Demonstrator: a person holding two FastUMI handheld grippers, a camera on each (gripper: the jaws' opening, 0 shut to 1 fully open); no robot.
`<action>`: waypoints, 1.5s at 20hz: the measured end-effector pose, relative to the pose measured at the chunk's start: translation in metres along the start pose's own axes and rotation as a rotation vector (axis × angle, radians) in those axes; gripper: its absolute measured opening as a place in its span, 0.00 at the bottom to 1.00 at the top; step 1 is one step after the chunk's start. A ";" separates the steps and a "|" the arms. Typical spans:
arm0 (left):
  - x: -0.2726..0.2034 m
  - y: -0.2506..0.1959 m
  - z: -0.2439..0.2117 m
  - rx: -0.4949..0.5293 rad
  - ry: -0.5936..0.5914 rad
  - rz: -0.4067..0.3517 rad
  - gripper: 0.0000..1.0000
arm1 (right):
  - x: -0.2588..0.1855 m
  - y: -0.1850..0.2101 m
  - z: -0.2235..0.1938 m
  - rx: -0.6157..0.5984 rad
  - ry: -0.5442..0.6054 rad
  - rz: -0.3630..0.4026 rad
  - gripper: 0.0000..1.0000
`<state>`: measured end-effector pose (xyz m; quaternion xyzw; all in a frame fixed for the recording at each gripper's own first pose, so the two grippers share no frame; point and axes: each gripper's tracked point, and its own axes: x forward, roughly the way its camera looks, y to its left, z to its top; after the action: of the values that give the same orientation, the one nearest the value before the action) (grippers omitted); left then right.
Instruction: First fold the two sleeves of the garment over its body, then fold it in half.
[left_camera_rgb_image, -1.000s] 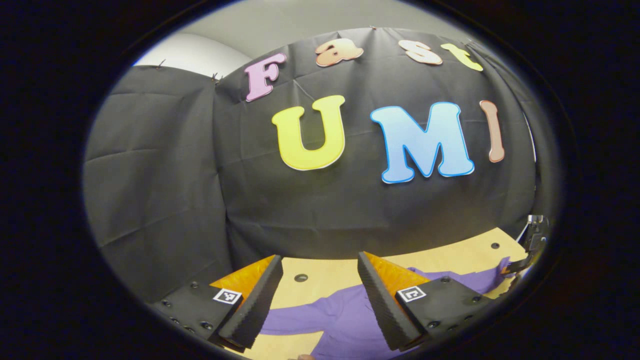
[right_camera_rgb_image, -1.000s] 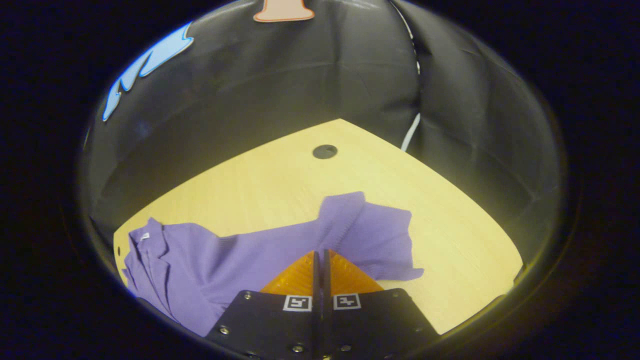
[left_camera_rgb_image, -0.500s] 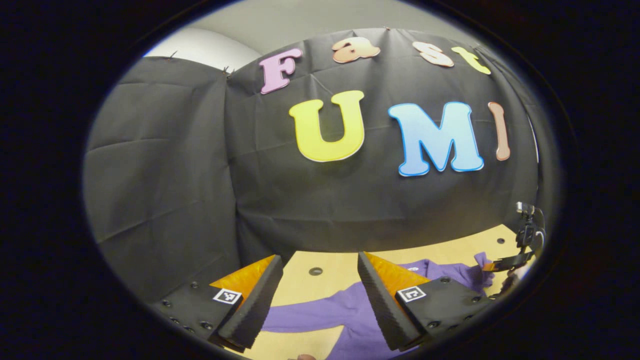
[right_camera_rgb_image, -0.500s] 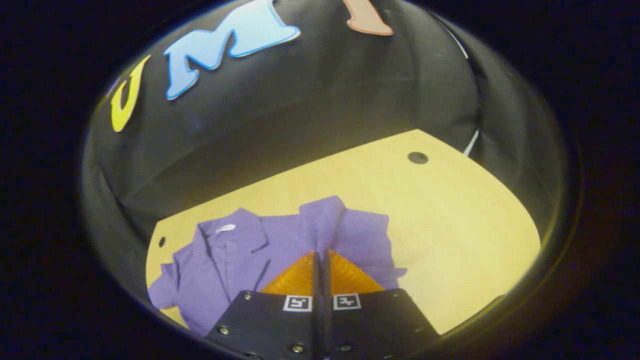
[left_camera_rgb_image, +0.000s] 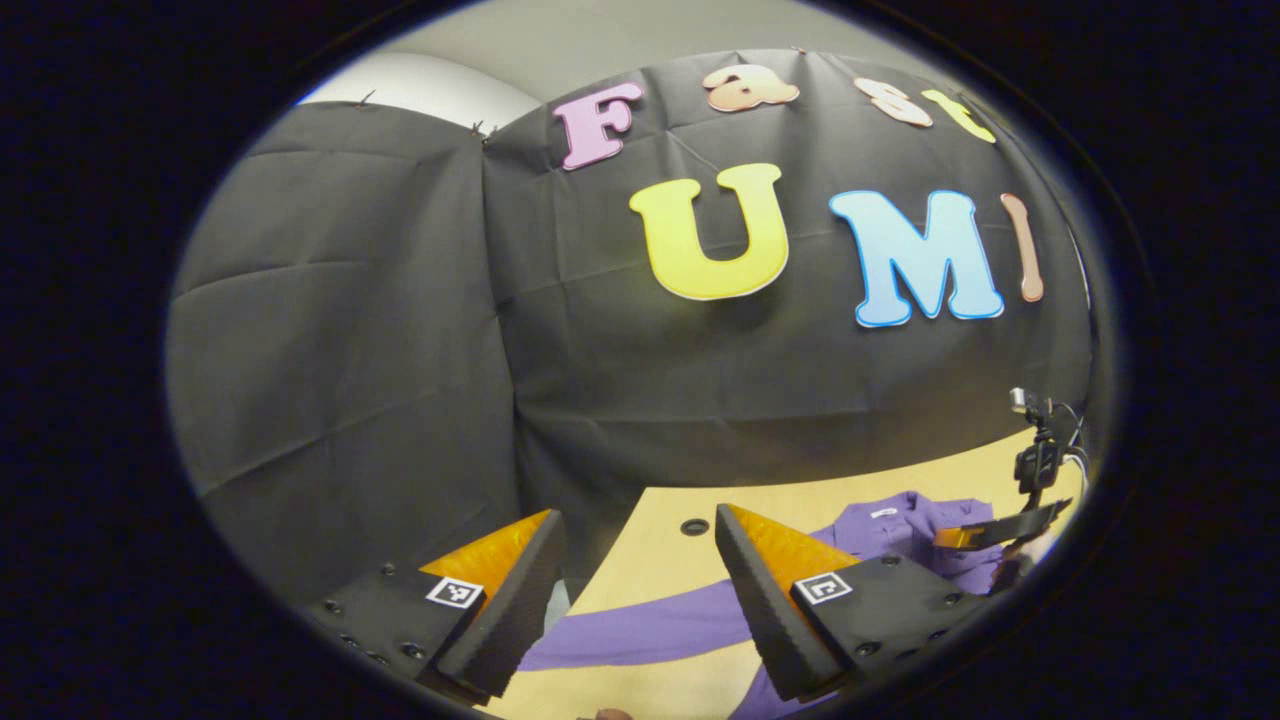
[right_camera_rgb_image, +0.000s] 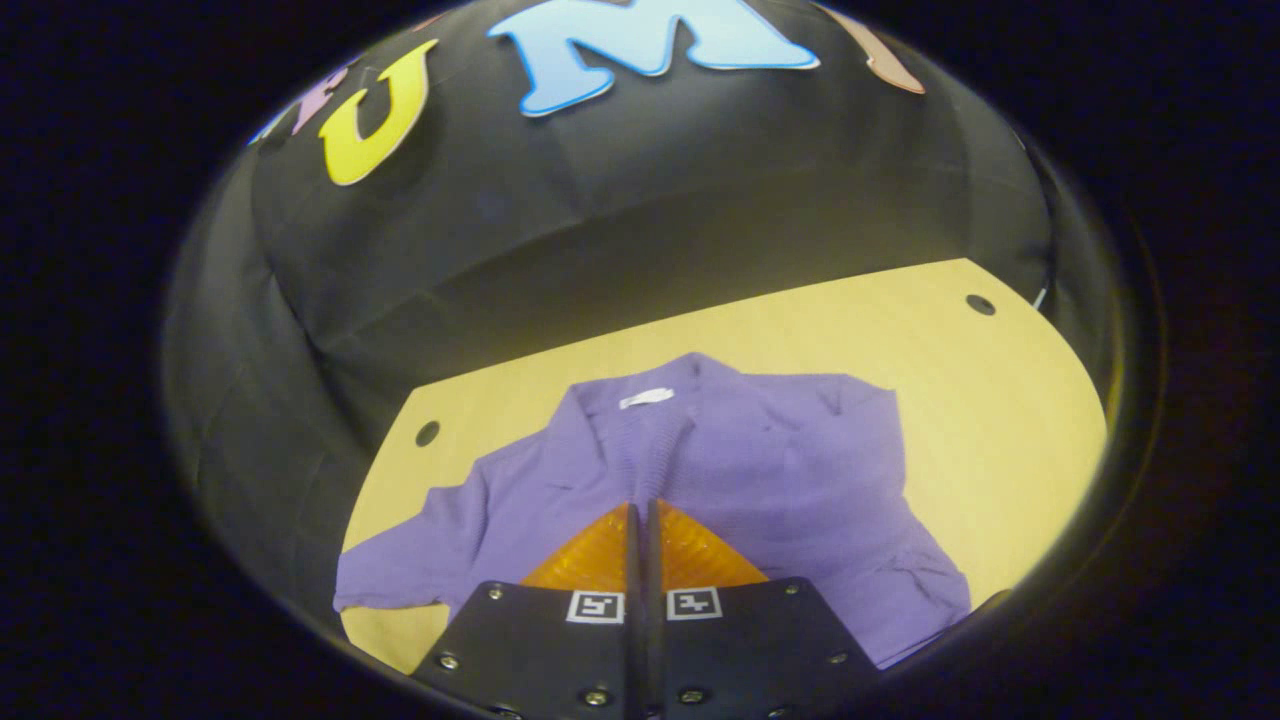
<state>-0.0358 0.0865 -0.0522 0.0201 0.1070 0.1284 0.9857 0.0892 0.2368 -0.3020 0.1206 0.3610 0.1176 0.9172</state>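
Purple collared garment on wood table; right gripper jaws pinch its sleeve, fold hidden. Left gripper jaws spread.

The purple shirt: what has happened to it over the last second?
The right gripper, shut on the right sleeve, carried it inward from the bare table over the purple shirt's body, up toward the collar. The left sleeve stayed spread out flat. The left gripper stayed open above it, holding nothing.
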 end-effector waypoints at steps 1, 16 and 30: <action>0.000 0.001 -0.001 -0.002 0.003 0.001 0.96 | 0.004 0.015 -0.008 -0.013 0.013 0.015 0.01; 0.008 0.012 -0.024 -0.046 0.056 0.016 0.98 | 0.045 0.087 -0.086 -0.194 0.162 0.075 0.00; 0.077 0.036 -0.192 -0.129 0.274 0.042 0.98 | 0.027 0.079 -0.059 -0.181 0.093 0.024 0.01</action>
<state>-0.0133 0.1438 -0.2533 -0.0587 0.2315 0.1573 0.9582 0.0575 0.3276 -0.3371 0.0361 0.3894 0.1663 0.9052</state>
